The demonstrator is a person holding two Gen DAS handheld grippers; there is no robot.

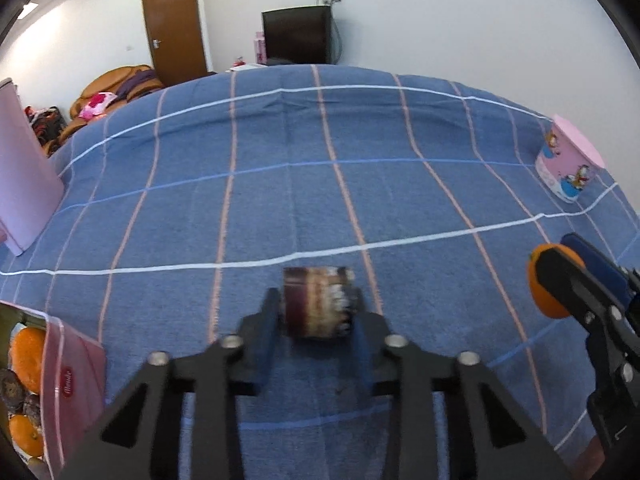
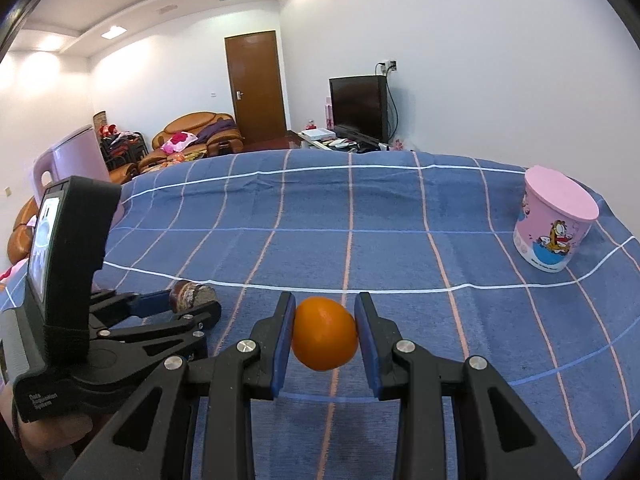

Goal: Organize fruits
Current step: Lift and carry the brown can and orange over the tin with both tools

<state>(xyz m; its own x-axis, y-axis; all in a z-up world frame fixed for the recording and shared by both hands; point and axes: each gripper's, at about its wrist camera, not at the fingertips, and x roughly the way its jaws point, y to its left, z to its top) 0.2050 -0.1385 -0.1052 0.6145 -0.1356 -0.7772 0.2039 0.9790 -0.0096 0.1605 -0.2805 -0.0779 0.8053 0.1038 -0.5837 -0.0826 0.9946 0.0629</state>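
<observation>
- Your left gripper (image 1: 318, 322) has its blue pads set against the two flat sides of a dark, brown-and-cream mottled fruit (image 1: 318, 306); the jaws look clamped on it, though the picture is blurred there, so judge the firmness of the hold with care.
- That fruit is short and drum-like, its long axis lying crosswise between your pads, and it sits low over the blue checked bedcover (image 1: 320, 184).
- Your right gripper (image 2: 325, 334) is clenched on a smooth, glossy orange (image 2: 324, 334), round and slightly flattened, held clear above the cover.
- The relation that matters: the box of fruit (image 1: 74, 384) lies at the lower left of the left wrist view, just beside your left gripper and well apart from your right one. The left hand is the nearer, so it probably goes first.
- Inside that box you can see more oranges (image 1: 27, 360) and dark, rough-skinned fruits (image 1: 12, 390), packed touching one another.
- The box wall looks like thin pink printed card, likely to give if bumped.
- The pink cartoon tub (image 2: 554, 222) with its flat lid stands far right, nearer your right gripper; whether it takes the orange, you cannot tell.
</observation>
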